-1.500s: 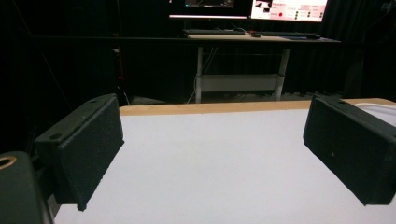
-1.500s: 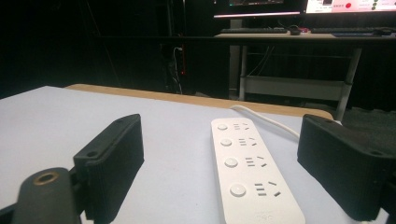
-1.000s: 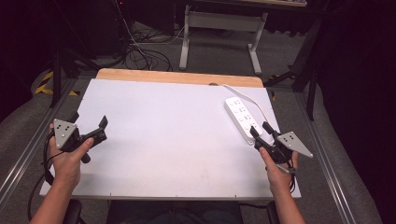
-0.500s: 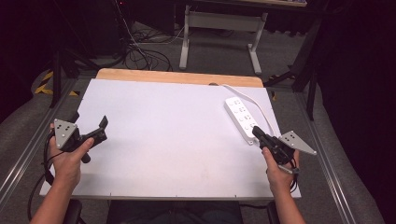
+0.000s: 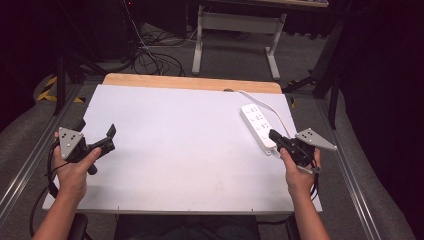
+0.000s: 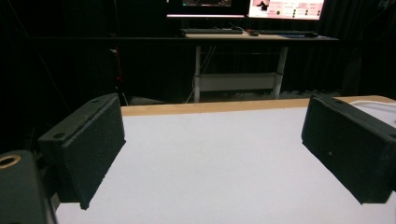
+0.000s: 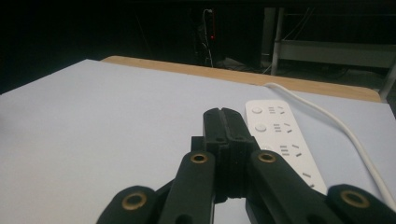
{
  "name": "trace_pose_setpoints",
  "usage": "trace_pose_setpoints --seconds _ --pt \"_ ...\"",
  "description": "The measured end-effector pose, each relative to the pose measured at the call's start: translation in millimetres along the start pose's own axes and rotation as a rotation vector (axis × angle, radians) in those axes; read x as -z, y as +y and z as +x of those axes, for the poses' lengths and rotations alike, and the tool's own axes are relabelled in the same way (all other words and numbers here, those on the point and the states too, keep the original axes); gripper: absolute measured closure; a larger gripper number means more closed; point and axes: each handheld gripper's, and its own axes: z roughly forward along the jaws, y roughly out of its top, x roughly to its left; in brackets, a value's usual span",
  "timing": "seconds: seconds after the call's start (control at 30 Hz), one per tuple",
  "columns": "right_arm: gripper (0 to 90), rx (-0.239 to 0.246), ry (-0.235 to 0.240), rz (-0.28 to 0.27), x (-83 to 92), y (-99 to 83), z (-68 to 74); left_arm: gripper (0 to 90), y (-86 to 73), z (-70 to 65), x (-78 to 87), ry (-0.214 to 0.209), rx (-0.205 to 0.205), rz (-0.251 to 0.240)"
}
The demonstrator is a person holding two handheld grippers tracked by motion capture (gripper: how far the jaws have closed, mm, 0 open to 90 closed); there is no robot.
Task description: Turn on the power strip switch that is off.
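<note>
A white power strip (image 5: 256,123) lies on the right part of the white tabletop (image 5: 185,145), and its white cable (image 5: 267,106) runs off toward the back edge. My right gripper (image 5: 273,135) is shut with nothing between its jaws, its tip just at the strip's near end. In the right gripper view the closed jaws (image 7: 222,115) sit just left of the power strip (image 7: 280,140). My left gripper (image 5: 96,128) is held over the table's left edge, open and empty. The left gripper view shows its jaws (image 6: 212,154) wide apart over bare tabletop.
A wooden strip (image 5: 190,82) borders the table's far edge. Behind it stand a desk frame (image 5: 235,30) and loose floor cables (image 5: 150,57). Metal rails run along both sides of the table. A monitor and keyboard sit on a desk (image 6: 252,35) in the left gripper view.
My right gripper's jaws were apart a second ago and are now closed; the hand shifted slightly toward the strip's near end. The left gripper has held still.
</note>
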Motion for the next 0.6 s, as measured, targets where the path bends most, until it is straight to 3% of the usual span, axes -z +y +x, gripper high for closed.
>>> trace_pose_setpoints --seconds 0.23,0.37,0.6 --pt "90.0 -0.022 -0.008 0.027 -9.4 14.6 -2.5 6.8 -0.4 0.2 -0.4 0.0 0.0 0.001" --pt "90.0 -0.04 -0.025 0.056 -24.5 24.4 -7.5 6.9 -0.3 0.5 -0.4 0.0 0.0 0.001" --pt "90.0 -0.003 -0.068 0.095 -51.2 40.2 -11.4 7.1 -0.6 1.1 -0.7 -0.005 0.001 0.003"
